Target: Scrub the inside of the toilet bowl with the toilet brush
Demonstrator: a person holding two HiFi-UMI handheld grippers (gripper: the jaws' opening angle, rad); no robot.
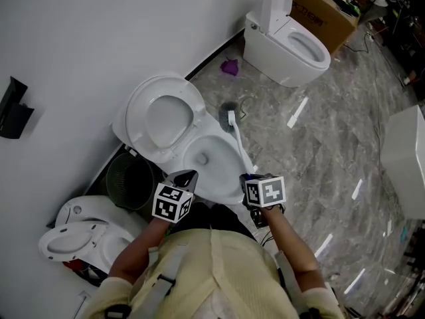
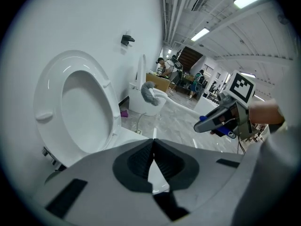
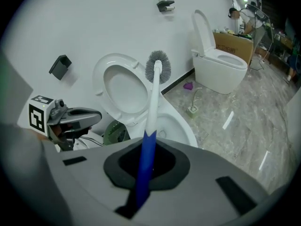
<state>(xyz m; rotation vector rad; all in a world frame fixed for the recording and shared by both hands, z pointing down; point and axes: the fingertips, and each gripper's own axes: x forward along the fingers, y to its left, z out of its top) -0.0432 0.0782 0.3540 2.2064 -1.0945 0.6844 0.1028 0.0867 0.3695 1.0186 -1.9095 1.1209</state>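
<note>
The white toilet [image 1: 214, 178] stands by the wall with its seat and lid [image 1: 163, 118] raised; the bowl [image 1: 206, 157] is open. My right gripper [image 1: 252, 178] is shut on the blue grip of the toilet brush [image 1: 237, 145]. Its white shaft [image 3: 153, 102] points up and away, and the grey bristle head [image 3: 158, 66] hangs in the air past the bowl's far rim. My left gripper [image 1: 185, 177] is shut on nothing at the bowl's near left rim. In the left gripper view its jaws [image 2: 153, 161] are closed, with the seat [image 2: 75, 107] to the left.
A dark mesh waste basket [image 1: 129, 178] sits left of the toilet, with loose white ceramic parts [image 1: 80, 234] beside it. A second toilet [image 1: 292, 42], a cardboard box [image 1: 325, 12] and a purple object [image 1: 230, 66] lie further along the wall. A white fixture [image 1: 405, 158] stands at right.
</note>
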